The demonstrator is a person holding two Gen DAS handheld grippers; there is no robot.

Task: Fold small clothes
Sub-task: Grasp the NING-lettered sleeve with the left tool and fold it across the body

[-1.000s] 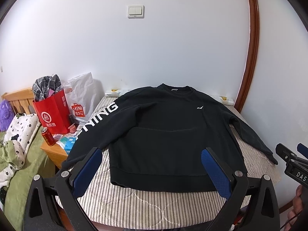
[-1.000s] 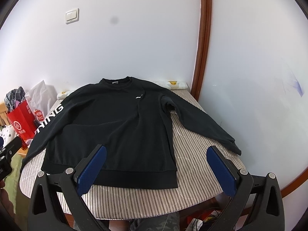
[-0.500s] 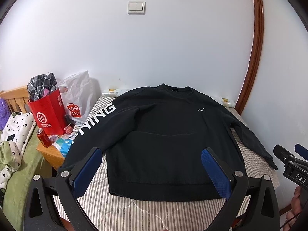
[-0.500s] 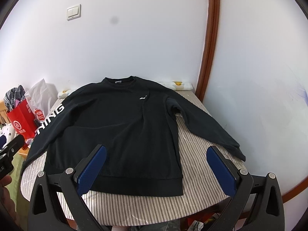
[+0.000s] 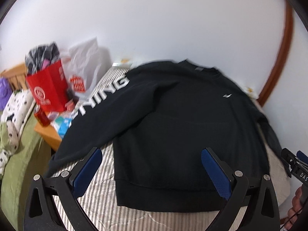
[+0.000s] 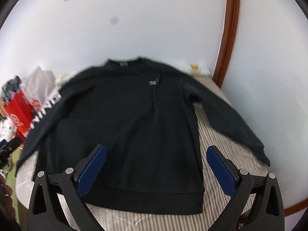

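Both grippers had dropped closer to the black sweatshirt [image 5: 182, 130], probably starting the first fold. The left gripper [image 5: 152, 170] and right gripper [image 6: 156, 168] stayed spread wide, holding nothing.

Black long-sleeved sweatshirt [image 5: 184, 127]: white capitals "NING" run along one sleeve, with a small white chest logo. Black right gripper [image 5: 296, 165], at frame edge: white letters "DAS". Red paper bag [image 5: 46, 88]: white round emblem, probably unreadable from blur.
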